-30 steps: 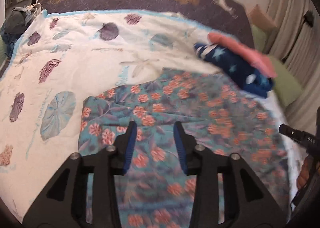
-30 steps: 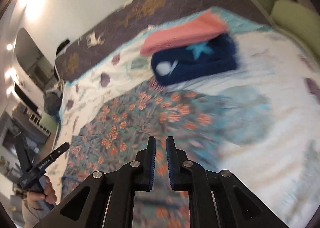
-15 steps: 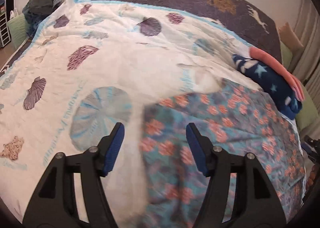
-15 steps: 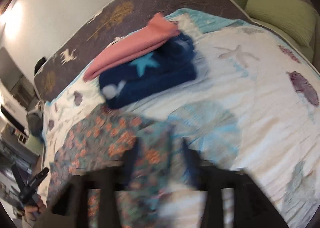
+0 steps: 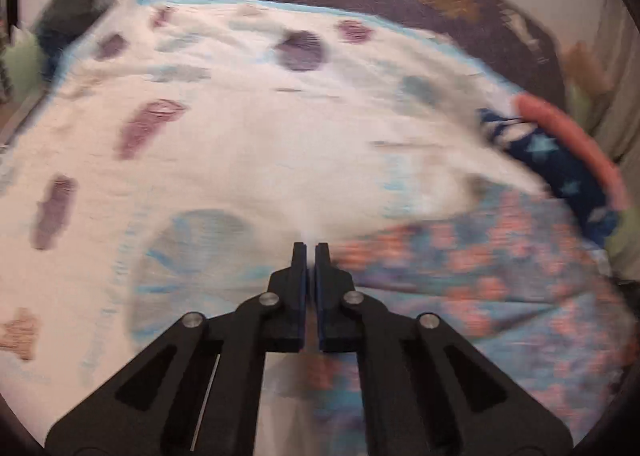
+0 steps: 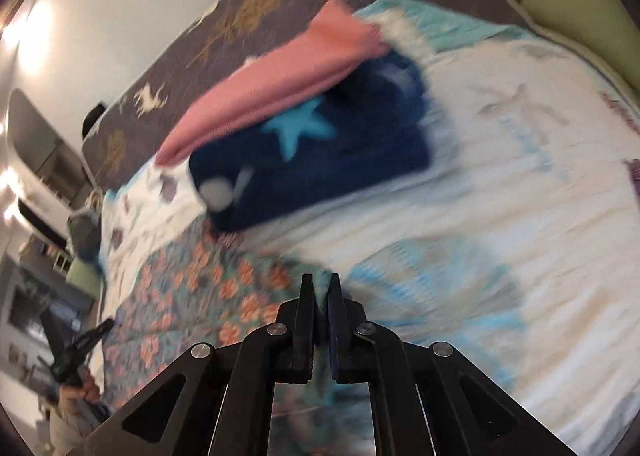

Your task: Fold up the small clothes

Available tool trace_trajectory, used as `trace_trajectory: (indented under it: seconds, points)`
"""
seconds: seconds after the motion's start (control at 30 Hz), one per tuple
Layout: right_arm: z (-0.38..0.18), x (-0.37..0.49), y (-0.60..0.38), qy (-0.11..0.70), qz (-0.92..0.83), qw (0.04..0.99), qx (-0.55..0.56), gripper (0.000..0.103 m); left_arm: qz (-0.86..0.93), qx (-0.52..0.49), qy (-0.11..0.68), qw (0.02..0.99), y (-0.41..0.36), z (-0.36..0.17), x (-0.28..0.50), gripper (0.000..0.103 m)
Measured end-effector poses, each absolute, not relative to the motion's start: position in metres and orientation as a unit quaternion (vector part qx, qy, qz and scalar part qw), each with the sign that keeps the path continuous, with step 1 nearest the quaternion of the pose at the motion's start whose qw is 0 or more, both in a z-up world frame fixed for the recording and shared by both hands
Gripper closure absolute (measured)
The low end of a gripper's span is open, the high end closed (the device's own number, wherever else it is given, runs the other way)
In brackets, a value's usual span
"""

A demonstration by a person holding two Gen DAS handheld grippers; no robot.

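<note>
Both the left gripper (image 5: 311, 252) and right gripper (image 6: 321, 284) clench corners of the floral cloth (image 6: 192, 288) beside the folded stack (image 6: 312, 144); lift evenly, fold flat.

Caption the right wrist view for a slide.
Right gripper pinching floral cloth on the bed, folded stack beyond.

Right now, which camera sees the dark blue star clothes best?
The right wrist view. There the folded navy star garment fills the middle, with the pink garment lying on top. The left wrist view shows it only small and blurred at the right edge.
</note>
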State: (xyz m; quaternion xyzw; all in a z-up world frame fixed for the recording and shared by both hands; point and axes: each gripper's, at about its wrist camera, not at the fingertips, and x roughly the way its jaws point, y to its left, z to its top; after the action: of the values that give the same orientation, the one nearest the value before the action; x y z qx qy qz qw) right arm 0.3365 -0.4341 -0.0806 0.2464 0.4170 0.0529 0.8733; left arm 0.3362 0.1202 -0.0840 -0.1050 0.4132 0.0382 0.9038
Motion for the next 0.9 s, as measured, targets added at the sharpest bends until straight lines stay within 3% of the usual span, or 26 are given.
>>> trace_trajectory:
  seconds: [0.13, 0.23, 0.3, 0.37, 0.53, 0.57, 0.6, 0.67, 0.9]
  points:
    - [-0.098, 0.339, -0.449, 0.433, 0.048, 0.86, 0.266, 0.097, 0.019, -0.173, 0.409, 0.896, 0.143, -0.084, 0.33, 0.101]
    - [-0.09, 0.324, -0.461, 0.415, 0.061, 0.853, 0.31, 0.082, 0.005, -0.182, 0.392, 0.902, 0.151, -0.065, 0.312, 0.1]
    - [-0.08, 0.307, -0.464, 0.404, 0.059, 0.857, 0.315, 0.079, -0.016, -0.183, 0.389, 0.903, 0.153, -0.053, 0.293, 0.087]
    - [-0.069, 0.285, -0.462, 0.405, 0.064, 0.866, 0.287, 0.079, -0.031, -0.169, 0.39, 0.905, 0.152, -0.046, 0.273, 0.065]
    - [-0.038, 0.193, -0.432, 0.377, 0.028, 0.911, 0.166, 0.077, -0.076, -0.156, 0.383, 0.907, 0.149, -0.036, 0.198, 0.046]
    - [-0.034, 0.177, -0.43, 0.364, 0.021, 0.918, 0.156, 0.072, -0.083, -0.159, 0.381, 0.907, 0.149, -0.036, 0.183, 0.044]
    - [-0.029, 0.16, -0.428, 0.348, 0.011, 0.926, 0.147, 0.062, -0.087, -0.161, 0.381, 0.906, 0.148, -0.037, 0.164, 0.044]
    - [-0.019, 0.124, -0.422, 0.315, -0.01, 0.939, 0.136, 0.053, -0.09, -0.16, 0.384, 0.905, 0.146, -0.042, 0.138, 0.041]
    - [-0.026, 0.059, -0.404, 0.357, 0.025, 0.925, 0.131, 0.053, -0.068, -0.131, 0.425, 0.893, 0.139, -0.064, 0.08, 0.041]
